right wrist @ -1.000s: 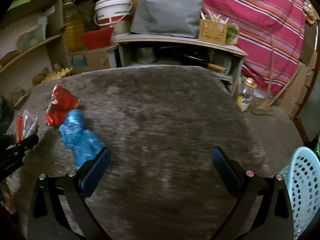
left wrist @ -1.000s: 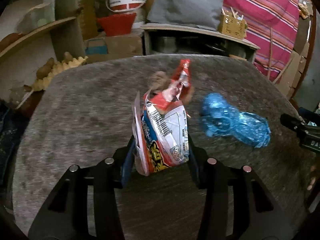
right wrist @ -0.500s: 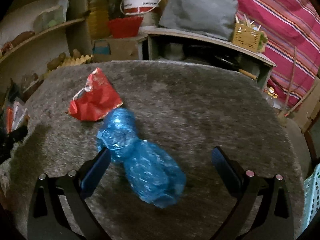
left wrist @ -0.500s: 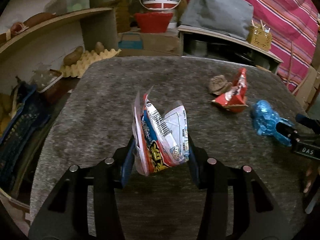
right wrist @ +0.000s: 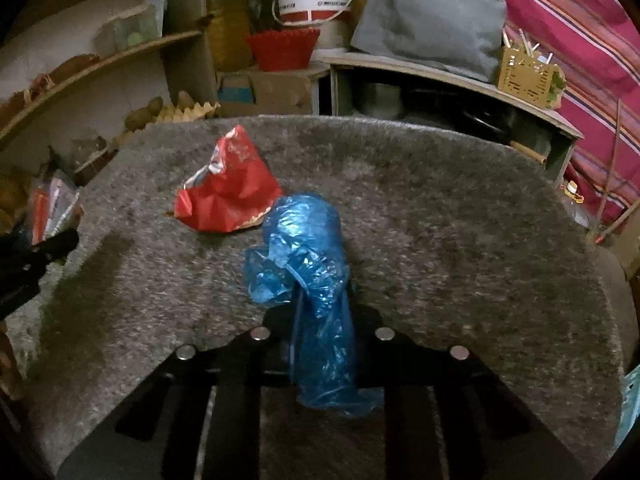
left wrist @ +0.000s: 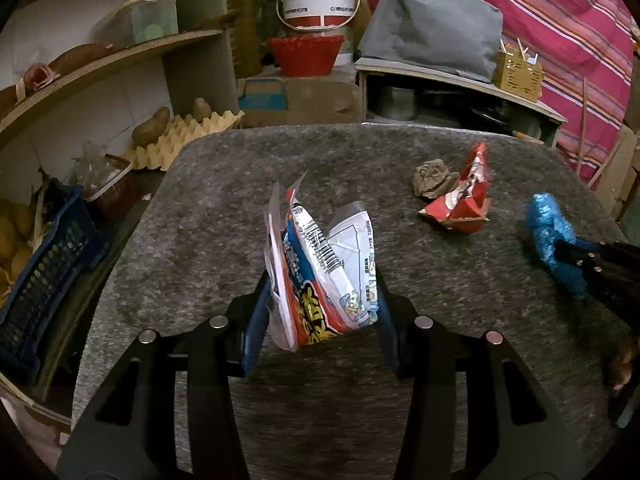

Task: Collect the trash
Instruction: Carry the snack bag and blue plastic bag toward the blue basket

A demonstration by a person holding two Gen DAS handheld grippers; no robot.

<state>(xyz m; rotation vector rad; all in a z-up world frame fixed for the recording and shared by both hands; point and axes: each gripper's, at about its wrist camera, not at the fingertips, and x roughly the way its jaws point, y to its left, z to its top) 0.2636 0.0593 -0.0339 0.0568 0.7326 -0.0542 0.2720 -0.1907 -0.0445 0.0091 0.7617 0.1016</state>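
Observation:
My left gripper is shut on a crumpled white, blue and red snack wrapper, held above the grey felt table. My right gripper is shut on a crumpled blue plastic bag that lies on the table; the bag also shows at the right of the left wrist view, with the right gripper's black fingers over it. A red wrapper lies just beyond the bag, also seen in the left wrist view. A brown paper ball sits beside it.
Shelves with an egg tray and potatoes stand to the left, with a blue crate below. A low shelf with a grey cushion and a white bucket stands behind the table. A light basket edge shows at the far right.
My right gripper moved left onto the blue bag and closed on it. My left gripper, still holding the snack wrapper, shifted left and back from the red wrapper.

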